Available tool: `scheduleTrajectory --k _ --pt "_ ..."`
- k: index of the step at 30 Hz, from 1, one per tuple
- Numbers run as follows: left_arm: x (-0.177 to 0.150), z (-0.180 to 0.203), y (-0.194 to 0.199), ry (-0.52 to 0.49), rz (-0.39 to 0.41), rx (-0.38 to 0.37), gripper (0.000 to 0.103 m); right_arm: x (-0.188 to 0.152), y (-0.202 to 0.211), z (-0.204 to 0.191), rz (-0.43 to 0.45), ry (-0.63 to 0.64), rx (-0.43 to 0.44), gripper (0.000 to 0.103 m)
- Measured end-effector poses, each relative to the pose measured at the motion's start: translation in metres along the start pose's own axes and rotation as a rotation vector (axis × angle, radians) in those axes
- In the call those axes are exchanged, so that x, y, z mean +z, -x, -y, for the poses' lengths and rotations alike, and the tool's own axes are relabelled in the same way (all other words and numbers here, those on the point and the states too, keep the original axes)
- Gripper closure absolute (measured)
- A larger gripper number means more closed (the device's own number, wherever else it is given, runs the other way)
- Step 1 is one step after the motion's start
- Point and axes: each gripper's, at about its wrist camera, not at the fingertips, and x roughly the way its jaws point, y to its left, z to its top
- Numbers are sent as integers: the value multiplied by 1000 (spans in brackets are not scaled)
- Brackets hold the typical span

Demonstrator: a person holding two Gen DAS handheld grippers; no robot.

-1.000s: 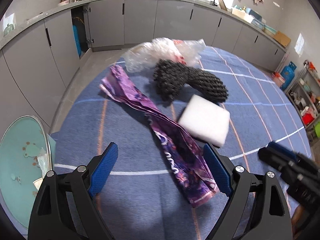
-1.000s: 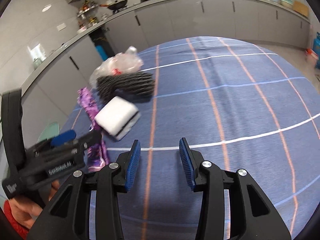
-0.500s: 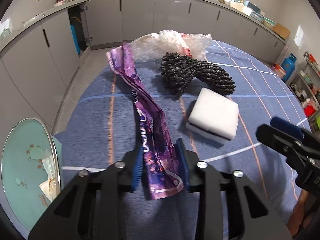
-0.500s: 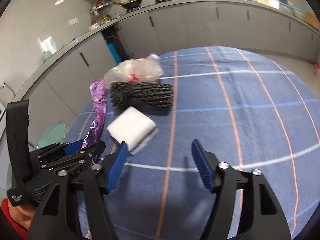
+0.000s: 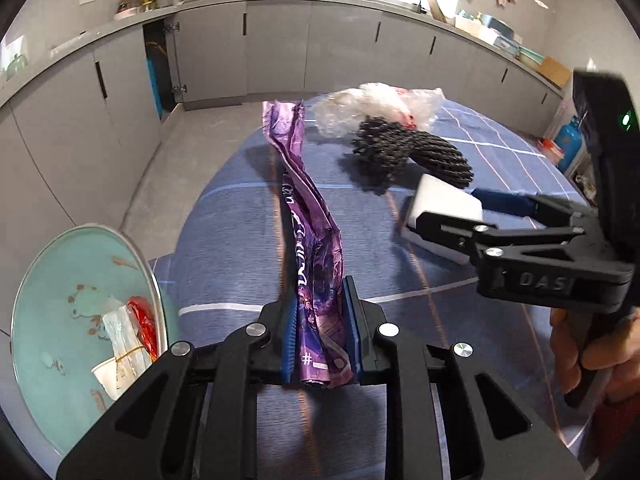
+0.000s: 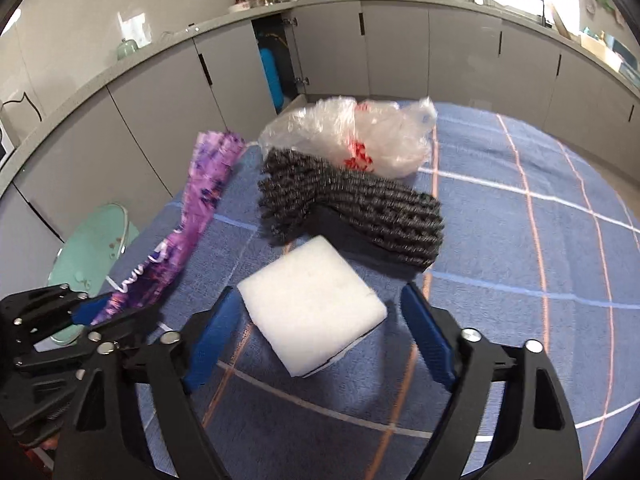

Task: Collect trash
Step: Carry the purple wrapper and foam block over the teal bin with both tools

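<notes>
Four pieces of trash lie on the blue checked cloth that covers the surface point(image 6: 520, 240): a long purple wrapper point(image 5: 316, 248), a white foam block point(image 6: 312, 312), a black mesh sleeve point(image 6: 360, 208) and a crumpled clear plastic bag point(image 6: 360, 136) at the far edge. The left claw point(image 5: 320, 332) has just been closing and its blue pads now pinch the near end of the purple wrapper, whose far end stands up off the cloth toward the cabinets. The right claw point(image 6: 316, 336) has just been narrowing a little from a wider spread, yet its jaws stand apart on either side of the white foam block without pressing it; whether either pad grazes the block I cannot tell. The foam block sits just near of the mesh sleeve, which lies against the plastic bag. Left of the surface, lower down, a pale green bin point(image 5: 52, 320) holds a paper cup, white wrapping and something red.
</notes>
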Motion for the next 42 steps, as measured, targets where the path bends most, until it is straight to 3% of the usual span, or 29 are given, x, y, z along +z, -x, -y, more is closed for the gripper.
scheduleTrajectory --k 8,14,19,24,42 --pt "-4 -2 4 28 25 3 83 -15 19 0 36 -86 7 41" --pt "-6 -5 16 29 56 24 83 -33 55 -7 138 -188 40 41" --pt "-10 -11 30 43 79 31 83 -44 76 -32 213 -207 32 41" --pt "-15 -22 47 58 107 55 83 -52 77 -48 220 -225 52 40" --pt "-42 -71 96 104 174 143 83 -47 84 -122 258 -134 34 40"
